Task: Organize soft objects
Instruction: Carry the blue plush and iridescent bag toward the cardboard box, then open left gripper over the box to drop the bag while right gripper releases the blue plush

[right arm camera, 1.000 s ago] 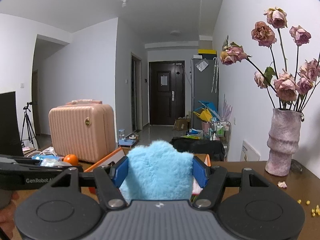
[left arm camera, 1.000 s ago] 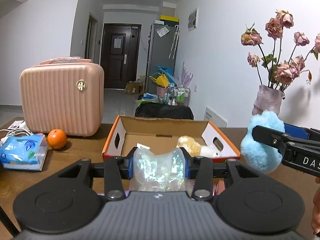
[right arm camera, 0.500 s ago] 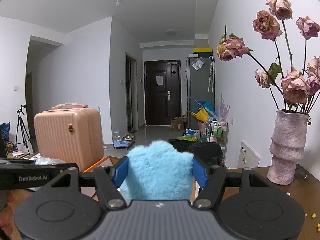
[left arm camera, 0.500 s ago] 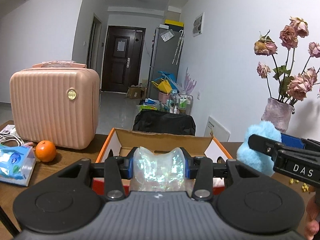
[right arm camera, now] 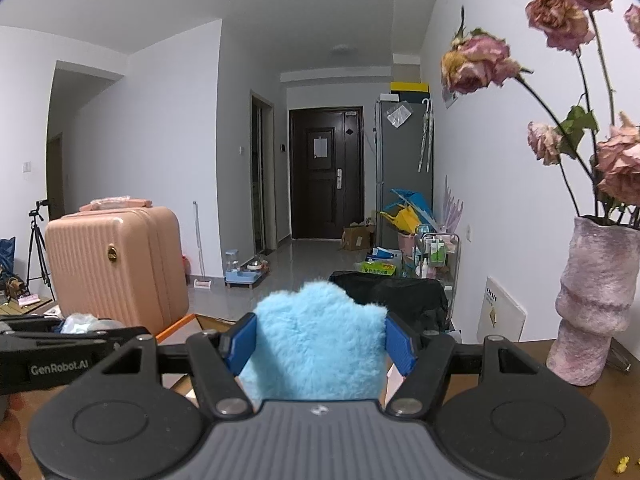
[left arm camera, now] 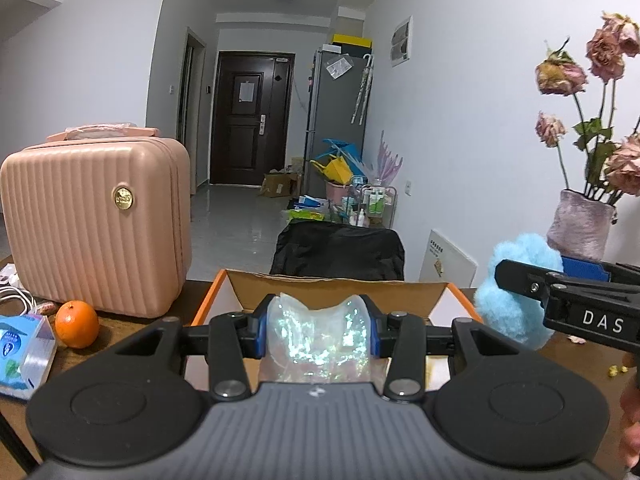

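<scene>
On the brown wooden table point(left arm camera: 120, 328) stand a ribbed pink hard-shell suitcase point(left arm camera: 96, 224), a round orange fruit point(left arm camera: 77, 324) and an open orange-edged cardboard box point(left arm camera: 336, 288), with a white hallway and dark door point(left arm camera: 250, 120) behind. The left claw point(left arm camera: 316, 330) grips a crinkly iridescent plastic pouch point(left arm camera: 320, 344) above the box. Only the right view shows the pink vase point(right arm camera: 592, 304) whole; the right claw point(right arm camera: 318, 338) clamps a fluffy light-blue plush point(right arm camera: 316, 344).

One cardboard box point(left arm camera: 336, 286); one blue fluffy toy point(right arm camera: 316, 344); one iridescent soft pouch point(left arm camera: 318, 338); one pink suitcase point(left arm camera: 96, 224); one orange point(left arm camera: 77, 324); one tissue pack point(left arm camera: 24, 350); one pink vase point(right arm camera: 592, 304) of dried roses; two grippers, left point(left arm camera: 318, 324) and right point(right arm camera: 318, 340).
</scene>
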Demonstrator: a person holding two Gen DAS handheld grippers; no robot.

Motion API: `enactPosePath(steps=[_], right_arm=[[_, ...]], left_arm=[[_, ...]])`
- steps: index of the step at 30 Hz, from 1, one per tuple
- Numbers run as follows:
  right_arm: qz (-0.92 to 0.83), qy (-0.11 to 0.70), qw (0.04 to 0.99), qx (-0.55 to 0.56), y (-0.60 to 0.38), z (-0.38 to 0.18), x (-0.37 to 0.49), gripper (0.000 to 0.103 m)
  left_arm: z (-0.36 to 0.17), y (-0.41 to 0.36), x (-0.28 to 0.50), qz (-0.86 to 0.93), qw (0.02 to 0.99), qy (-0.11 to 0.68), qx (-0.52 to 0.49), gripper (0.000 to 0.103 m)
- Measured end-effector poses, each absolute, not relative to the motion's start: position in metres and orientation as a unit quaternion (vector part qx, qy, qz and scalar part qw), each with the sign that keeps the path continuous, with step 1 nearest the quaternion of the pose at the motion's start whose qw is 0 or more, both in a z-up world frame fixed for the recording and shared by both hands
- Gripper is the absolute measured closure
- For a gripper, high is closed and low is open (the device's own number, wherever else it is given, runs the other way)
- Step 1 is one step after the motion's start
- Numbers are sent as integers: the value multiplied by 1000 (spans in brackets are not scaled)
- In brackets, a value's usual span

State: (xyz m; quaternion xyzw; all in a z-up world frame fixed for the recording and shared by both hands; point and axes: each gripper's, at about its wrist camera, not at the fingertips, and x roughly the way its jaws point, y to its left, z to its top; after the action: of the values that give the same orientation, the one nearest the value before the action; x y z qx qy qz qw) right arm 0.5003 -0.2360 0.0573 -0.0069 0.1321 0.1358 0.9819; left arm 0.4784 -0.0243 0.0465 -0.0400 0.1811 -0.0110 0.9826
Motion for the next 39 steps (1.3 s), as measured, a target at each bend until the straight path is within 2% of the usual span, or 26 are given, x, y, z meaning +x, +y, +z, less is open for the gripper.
enactPosePath(steps=[19, 32, 34, 37, 39], right_arm=[[135, 190, 972, -41, -227, 28, 577, 37], [135, 210, 967, -43, -219, 9, 589, 35], [138, 213, 966, -43, -218, 7, 590, 33], [141, 215, 965, -42, -217, 6, 590, 30], [140, 217, 965, -40, -218, 6, 591, 25]], left_arm=[[18, -13, 539, 32, 973, 227, -27, 61], [3, -14, 550, 42, 969, 244, -13, 61], [3, -14, 551, 44, 968, 245, -12, 56], [3, -12, 550, 54, 969, 241, -11, 43], [3, -11, 549, 60, 969, 239, -14, 31]])
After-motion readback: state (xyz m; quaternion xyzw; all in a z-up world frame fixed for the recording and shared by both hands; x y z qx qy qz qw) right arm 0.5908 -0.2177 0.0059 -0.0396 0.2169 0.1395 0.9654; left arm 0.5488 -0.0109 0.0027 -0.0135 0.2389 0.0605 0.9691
